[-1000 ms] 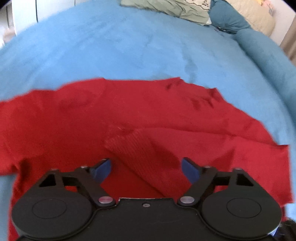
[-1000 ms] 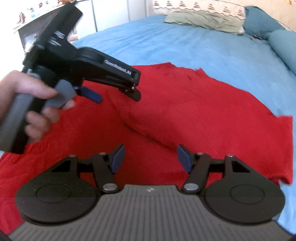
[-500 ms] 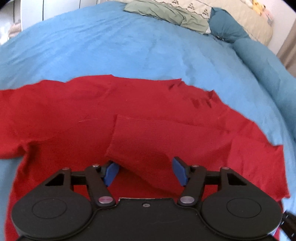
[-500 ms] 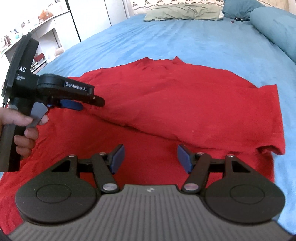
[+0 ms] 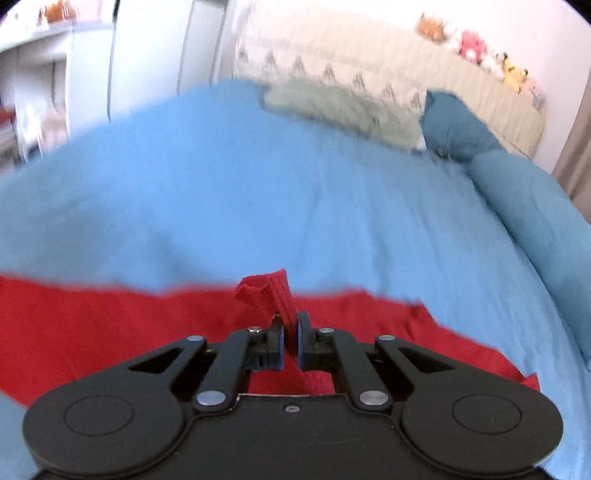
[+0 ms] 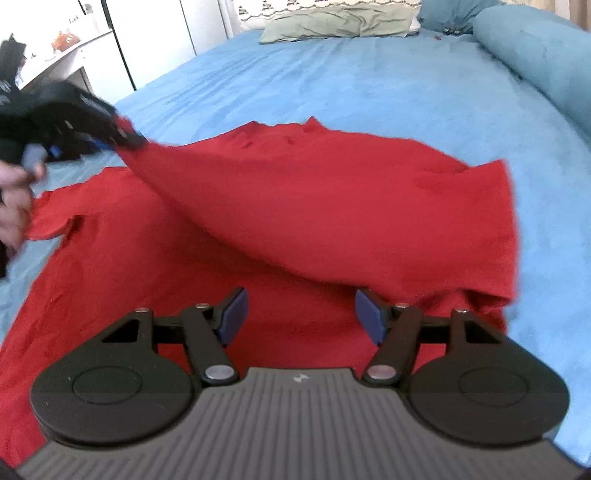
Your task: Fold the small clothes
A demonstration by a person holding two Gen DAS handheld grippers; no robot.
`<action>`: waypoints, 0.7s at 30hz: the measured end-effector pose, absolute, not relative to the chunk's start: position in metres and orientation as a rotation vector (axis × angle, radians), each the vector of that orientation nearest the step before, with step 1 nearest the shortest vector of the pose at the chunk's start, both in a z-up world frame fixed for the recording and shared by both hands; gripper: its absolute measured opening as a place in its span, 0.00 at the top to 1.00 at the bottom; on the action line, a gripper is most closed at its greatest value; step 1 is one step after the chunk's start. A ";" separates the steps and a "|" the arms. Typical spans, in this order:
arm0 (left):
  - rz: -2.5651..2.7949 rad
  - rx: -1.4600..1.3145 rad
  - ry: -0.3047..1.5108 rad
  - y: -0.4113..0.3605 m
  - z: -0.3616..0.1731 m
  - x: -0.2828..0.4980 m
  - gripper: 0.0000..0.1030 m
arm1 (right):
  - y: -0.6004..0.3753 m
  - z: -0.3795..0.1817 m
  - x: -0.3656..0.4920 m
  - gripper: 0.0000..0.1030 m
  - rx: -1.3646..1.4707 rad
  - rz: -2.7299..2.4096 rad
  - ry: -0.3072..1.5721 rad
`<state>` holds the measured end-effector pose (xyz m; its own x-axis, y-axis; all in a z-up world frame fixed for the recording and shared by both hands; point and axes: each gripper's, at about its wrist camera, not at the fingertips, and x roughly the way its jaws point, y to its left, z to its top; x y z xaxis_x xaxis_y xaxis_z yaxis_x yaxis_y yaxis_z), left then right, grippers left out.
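Pulling up one end of a red shirt on a big blue bed.

The left gripper [image 5: 290,338] is pinched tight on a ribbed bit of the red shirt [image 6: 314,206] and holds it up off the bed, so the cloth stretches in a long slope. The right gripper [image 6: 300,317] has its fingers wide apart and holds nothing; it hangs just above the shirt's near side. The pinched bit looks small, so it could slip out and flop down. A hard pull could also drag the whole shirt and bunch it up, since nothing pins it down. The blue blanket [image 6: 369,85] is soft and a little wrinkly. Far back lie a green pillow [image 6: 332,22] and a dark blue pillow [image 5: 454,125], with little toys [image 5: 491,59] on the headboard and white furniture [image 6: 155,44] by the wall.
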<state>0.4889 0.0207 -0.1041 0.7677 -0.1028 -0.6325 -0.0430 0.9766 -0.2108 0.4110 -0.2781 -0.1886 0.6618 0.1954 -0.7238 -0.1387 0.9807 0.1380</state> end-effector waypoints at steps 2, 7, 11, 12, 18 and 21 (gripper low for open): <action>-0.005 -0.201 0.663 0.033 -0.100 0.492 0.95 | -0.284 -0.187 0.413 0.21 0.058 0.159 0.819; 0.023 -0.167 0.728 0.056 -0.131 0.494 0.95 | -0.310 -0.194 0.421 0.18 0.116 0.082 0.823; 0.029 -0.151 0.788 0.059 -0.159 0.482 0.94 | -0.329 -0.203 0.417 0.18 0.171 0.025 0.844; 0.031 -0.149 0.798 0.060 -0.164 0.478 0.94 | -0.333 -0.204 0.413 0.18 0.184 0.022 0.841; 0.090 -0.109 0.858 0.072 -0.169 0.460 0.82 | -0.346 -0.203 0.392 0.18 0.157 0.016 0.862; 0.142 -0.053 0.874 0.079 -0.158 0.447 0.83 | -0.341 -0.190 0.388 0.18 0.089 0.016 0.894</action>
